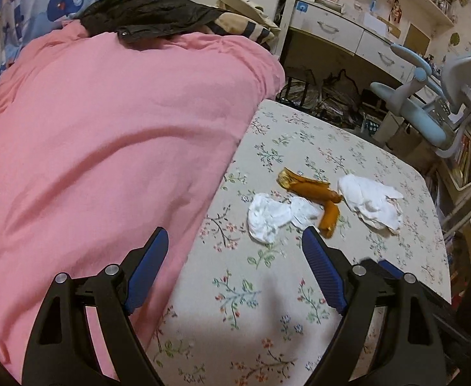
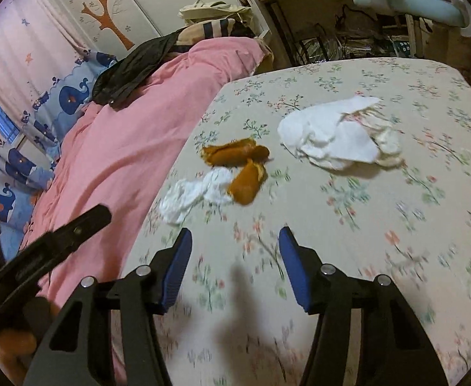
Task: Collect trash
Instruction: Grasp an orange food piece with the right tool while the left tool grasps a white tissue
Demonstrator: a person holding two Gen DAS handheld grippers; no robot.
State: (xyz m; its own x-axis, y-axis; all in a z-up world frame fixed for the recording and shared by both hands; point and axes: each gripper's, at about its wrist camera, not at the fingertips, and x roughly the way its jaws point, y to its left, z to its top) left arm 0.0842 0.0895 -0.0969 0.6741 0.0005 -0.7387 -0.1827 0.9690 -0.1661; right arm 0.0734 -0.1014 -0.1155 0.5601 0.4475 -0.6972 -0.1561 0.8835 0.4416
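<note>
On the floral tablecloth lie a brown banana peel (image 1: 315, 194), a small crumpled white tissue (image 1: 267, 217) to its left and a larger crumpled white tissue (image 1: 372, 202) to its right. My left gripper (image 1: 235, 241) is open and empty, just short of the small tissue. In the right wrist view the peel (image 2: 240, 167), the small tissue (image 2: 192, 194) and the larger tissue (image 2: 335, 135) lie ahead of my right gripper (image 2: 235, 239), which is open and empty above the cloth. The left gripper's black body (image 2: 45, 241) shows at the left.
The table (image 1: 396, 257) with the floral cloth stands against a bed with a pink duvet (image 1: 106, 128) on its left. A black jacket (image 1: 151, 16) lies on the bed. A desk with drawers (image 1: 348, 32) and a blue-grey chair (image 1: 428, 103) stand beyond the table.
</note>
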